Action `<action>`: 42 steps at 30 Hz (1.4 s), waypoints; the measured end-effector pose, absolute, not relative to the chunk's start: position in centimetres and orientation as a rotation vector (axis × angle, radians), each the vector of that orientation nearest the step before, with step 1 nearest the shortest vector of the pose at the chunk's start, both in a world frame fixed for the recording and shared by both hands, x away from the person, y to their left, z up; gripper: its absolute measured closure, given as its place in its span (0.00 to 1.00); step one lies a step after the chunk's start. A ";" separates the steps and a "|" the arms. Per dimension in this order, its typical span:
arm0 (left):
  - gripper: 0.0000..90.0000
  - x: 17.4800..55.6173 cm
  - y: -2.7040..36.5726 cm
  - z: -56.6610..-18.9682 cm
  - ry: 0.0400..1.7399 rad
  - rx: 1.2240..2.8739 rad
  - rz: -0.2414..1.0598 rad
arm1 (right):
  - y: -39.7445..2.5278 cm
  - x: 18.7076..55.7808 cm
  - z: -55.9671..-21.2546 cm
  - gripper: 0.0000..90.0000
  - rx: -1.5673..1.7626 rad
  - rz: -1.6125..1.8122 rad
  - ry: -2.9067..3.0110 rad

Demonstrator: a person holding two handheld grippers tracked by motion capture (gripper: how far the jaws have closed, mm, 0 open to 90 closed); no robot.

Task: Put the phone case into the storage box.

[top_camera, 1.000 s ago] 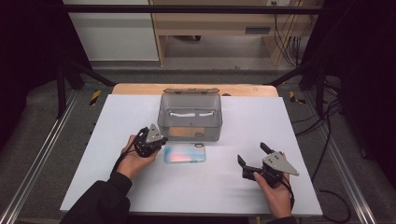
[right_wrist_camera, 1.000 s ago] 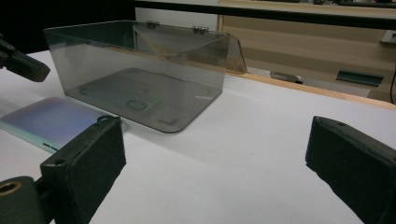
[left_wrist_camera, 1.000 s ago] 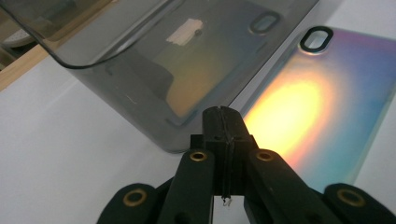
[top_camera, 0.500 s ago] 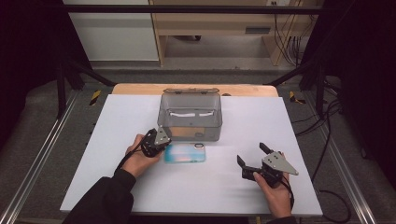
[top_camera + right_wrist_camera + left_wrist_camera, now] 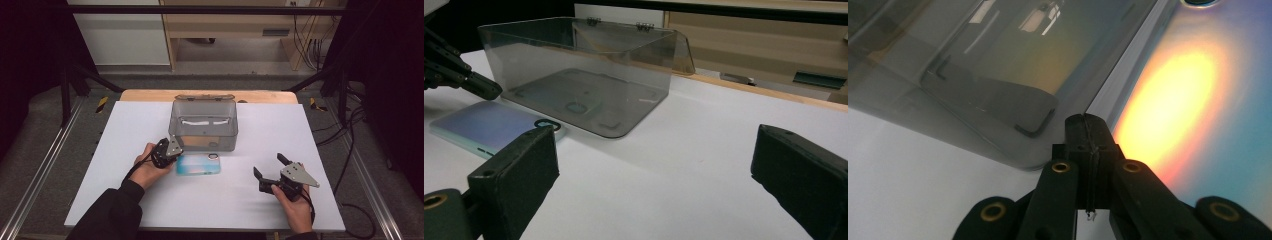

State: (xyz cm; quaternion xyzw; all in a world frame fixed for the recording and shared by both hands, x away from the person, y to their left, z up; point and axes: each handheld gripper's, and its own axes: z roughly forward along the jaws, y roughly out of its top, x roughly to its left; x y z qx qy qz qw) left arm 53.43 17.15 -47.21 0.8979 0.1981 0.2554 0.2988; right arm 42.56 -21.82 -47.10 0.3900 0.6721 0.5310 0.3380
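Observation:
A phone (image 5: 199, 164) with a shiny blue-to-pink back lies flat on the white table top, just in front of a clear grey plastic box (image 5: 204, 125) with its lid open. My left gripper (image 5: 173, 149) is shut with nothing between its jaws, its tip at the phone's left end beside the box. In the left gripper view the shut tip (image 5: 1087, 135) sits where the phone (image 5: 1173, 90) meets the box (image 5: 998, 60). My right gripper (image 5: 269, 166) stands open and empty, to the right of the phone. The right gripper view shows the gripper (image 5: 659, 170), box (image 5: 589, 75) and phone (image 5: 489, 125).
The white table top (image 5: 330, 140) extends bare to the right and toward the near edge. A wooden strip (image 5: 150, 95) runs behind the box. Metal rails (image 5: 45, 165) flank the table, and cables (image 5: 350, 150) hang at the right.
My left gripper has moved right and slightly forward, up to the phone's left end beside the box. The right gripper, phone and box have stayed put.

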 end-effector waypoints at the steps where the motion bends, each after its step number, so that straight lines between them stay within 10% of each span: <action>1: 1.00 53.4 17.1 -47.2 0.526 2.384 0.674 | -21.8 42.6 -47.1 0.06 1.017 1.384 1.754; 42: 1.00 47.5 13.9 -46.8 0.437 2.468 0.506 | -21.9 42.5 -47.1 0.06 1.024 1.404 1.760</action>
